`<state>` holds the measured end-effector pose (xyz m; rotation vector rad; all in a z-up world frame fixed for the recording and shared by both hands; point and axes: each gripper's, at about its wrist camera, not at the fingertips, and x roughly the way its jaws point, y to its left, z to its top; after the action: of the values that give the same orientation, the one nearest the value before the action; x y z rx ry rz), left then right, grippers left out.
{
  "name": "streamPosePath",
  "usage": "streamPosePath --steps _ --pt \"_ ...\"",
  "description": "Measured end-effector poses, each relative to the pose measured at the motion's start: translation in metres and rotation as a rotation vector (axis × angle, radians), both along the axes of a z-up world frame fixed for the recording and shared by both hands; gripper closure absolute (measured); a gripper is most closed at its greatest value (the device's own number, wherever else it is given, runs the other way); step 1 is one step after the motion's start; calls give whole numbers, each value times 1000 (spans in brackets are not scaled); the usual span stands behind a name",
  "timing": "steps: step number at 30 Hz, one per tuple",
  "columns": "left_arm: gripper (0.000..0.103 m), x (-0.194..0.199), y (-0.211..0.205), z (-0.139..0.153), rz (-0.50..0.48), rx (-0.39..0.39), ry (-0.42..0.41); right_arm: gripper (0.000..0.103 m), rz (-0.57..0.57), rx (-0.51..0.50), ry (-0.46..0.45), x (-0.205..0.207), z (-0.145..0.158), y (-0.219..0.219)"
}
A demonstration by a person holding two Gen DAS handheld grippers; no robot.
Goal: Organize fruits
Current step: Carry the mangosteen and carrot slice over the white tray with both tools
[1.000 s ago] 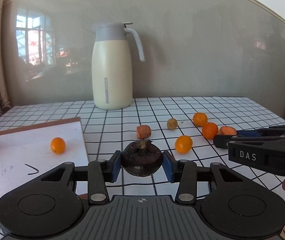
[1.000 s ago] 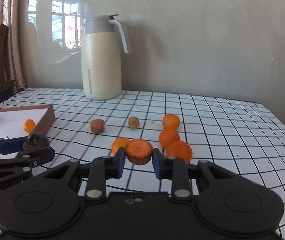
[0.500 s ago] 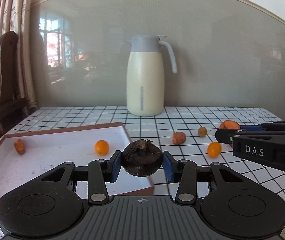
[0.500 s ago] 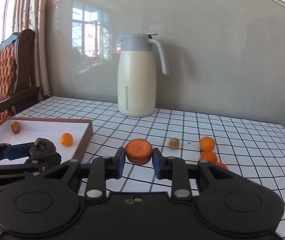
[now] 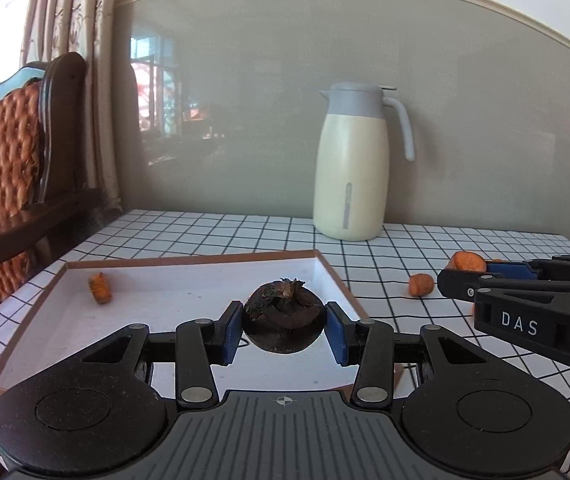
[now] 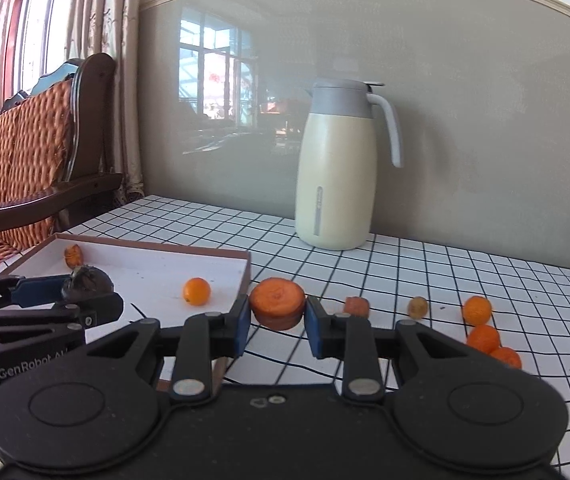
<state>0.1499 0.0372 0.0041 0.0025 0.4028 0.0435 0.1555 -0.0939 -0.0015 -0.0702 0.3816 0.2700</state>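
Over the tray (image 5: 337, 280) | left gripper (image 5: 283, 330) jaws clamp dark fruit (image 5: 283, 316) | right gripper (image 6: 277, 320) jaws clamp carrot slice (image 6: 277, 302) | small orange (image 6: 196, 291) only right view

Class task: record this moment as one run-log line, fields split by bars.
left tongs: shut on dark fruit, over tray | right tongs: shut on carrot slice, beside tray | both carrying

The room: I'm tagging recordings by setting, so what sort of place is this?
Probably a home living or dining room: a checked tablecloth with a thermos jug, a cushioned wooden settee and curtains by a window.
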Motion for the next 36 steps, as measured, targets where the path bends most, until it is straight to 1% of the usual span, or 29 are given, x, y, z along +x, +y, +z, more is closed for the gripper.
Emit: streamPosePath --steps 13,22,36 --pt "59 -9 46 1 84 -3 -7 83 70 3 -12 2 0 38" --pt "59 -11 87 -1 161 -5 -2 83 117 -2 -11 7 -2 64" --pt "59 -2 132 -9 248 -7 10 82 135 -7 12 27 -11 83"
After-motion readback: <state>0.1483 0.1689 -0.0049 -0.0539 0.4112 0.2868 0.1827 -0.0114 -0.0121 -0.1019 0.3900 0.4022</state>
